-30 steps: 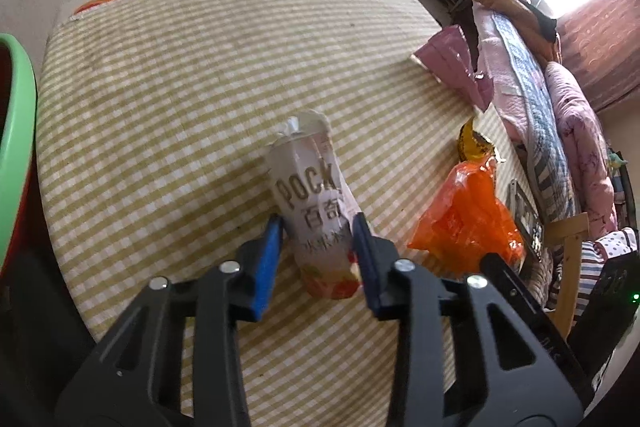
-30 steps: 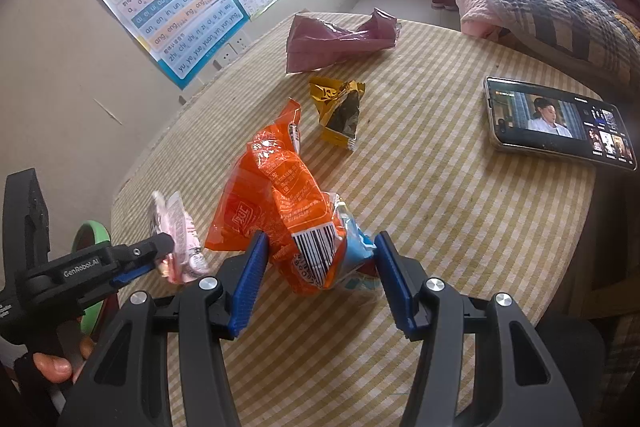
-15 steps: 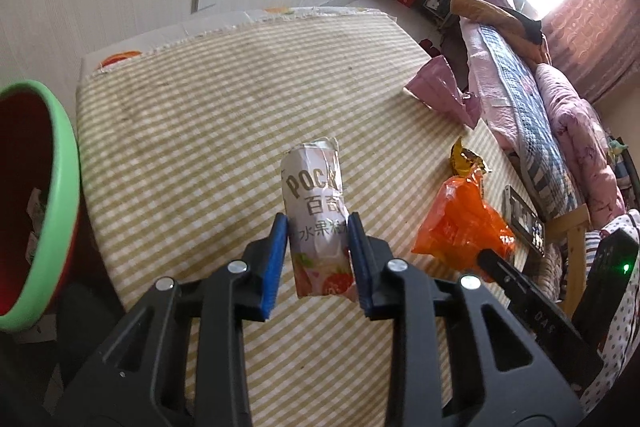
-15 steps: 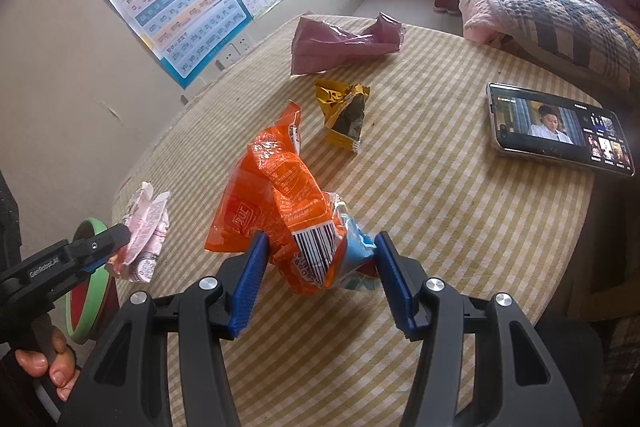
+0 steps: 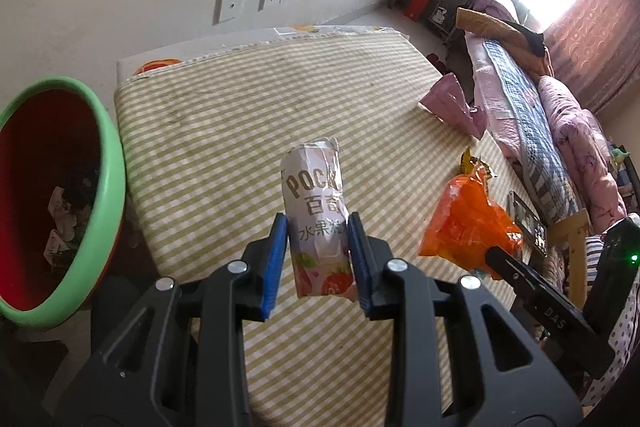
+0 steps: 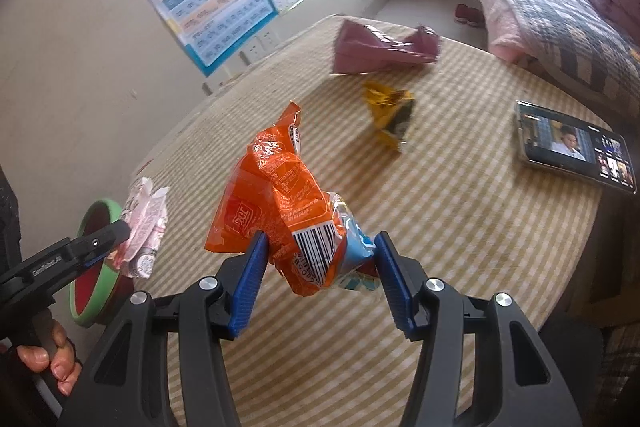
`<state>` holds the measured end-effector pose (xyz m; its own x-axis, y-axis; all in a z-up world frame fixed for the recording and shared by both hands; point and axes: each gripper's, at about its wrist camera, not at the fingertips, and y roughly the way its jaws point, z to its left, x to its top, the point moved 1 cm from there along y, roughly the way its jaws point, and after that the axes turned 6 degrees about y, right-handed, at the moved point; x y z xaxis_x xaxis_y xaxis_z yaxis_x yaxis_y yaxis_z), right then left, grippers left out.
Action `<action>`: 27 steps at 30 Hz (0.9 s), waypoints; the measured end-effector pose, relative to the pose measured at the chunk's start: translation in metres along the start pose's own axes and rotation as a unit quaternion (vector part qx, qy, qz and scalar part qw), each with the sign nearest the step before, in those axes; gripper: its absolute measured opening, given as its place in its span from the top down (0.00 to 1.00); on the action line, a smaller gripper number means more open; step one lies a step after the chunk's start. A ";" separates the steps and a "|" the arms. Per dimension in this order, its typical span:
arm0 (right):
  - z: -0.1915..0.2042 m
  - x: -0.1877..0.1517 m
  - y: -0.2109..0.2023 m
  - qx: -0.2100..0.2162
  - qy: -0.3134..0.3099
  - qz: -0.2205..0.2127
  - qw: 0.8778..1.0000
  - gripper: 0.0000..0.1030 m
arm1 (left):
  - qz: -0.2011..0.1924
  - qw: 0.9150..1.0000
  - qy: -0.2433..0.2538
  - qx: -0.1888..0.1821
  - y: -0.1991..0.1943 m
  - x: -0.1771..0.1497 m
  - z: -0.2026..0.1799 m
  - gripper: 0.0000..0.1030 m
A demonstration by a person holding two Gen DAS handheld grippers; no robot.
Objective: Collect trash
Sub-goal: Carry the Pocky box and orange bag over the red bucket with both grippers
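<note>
My left gripper [image 5: 318,251] is shut on a pale pink snack wrapper [image 5: 316,211] with strawberry print, held upright above the checked tablecloth [image 5: 224,131]. From the right wrist view the same wrapper [image 6: 144,223] hangs at the left gripper's tip [image 6: 116,235], close to the bin. My right gripper [image 6: 318,267] is shut on a crumpled orange snack bag [image 6: 280,199] with a barcode, lifted off the table. A red bin with a green rim [image 5: 108,187] stands left of the table, paper scraps inside it.
A pink bag [image 6: 380,47] and a yellow wrapper [image 6: 390,115] lie on the far part of the table. A phone [image 6: 576,147] with its screen lit rests near the right edge. A bed [image 5: 532,115] stands beyond; a hand [image 6: 48,359] holds the left gripper.
The left gripper has closed on the pink wrapper and raised it off the table toward the bin, which has come into view. The right gripper has lifted the orange bag slightly.
</note>
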<state>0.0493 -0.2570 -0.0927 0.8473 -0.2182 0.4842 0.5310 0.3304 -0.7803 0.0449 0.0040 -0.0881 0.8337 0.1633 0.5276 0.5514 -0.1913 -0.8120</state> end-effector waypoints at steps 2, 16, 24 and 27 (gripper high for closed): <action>0.010 -0.002 -0.003 0.003 -0.012 0.000 1.000 0.48 | -0.004 1.000 -0.002 0.001 -0.003 0.000 0.003 0.71; 0.072 0.000 -0.011 0.013 -0.081 -0.002 0.997 0.48 | -0.030 0.999 -0.005 0.018 -0.023 -0.008 0.038 0.71; 0.106 0.001 -0.005 0.023 -0.116 0.003 0.993 0.48 | -0.045 0.998 -0.029 0.030 -0.040 -0.015 0.069 0.71; 0.119 -0.001 -0.002 0.027 -0.128 0.007 0.991 0.48 | -0.056 0.997 -0.032 0.037 -0.049 -0.015 0.078 0.71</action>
<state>0.0487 -0.1483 -0.0449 0.8261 0.0246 0.5630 0.5127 0.3817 -0.7690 0.0025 0.0864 -0.0757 0.7625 0.2410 0.6005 0.6345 -0.0967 -0.7669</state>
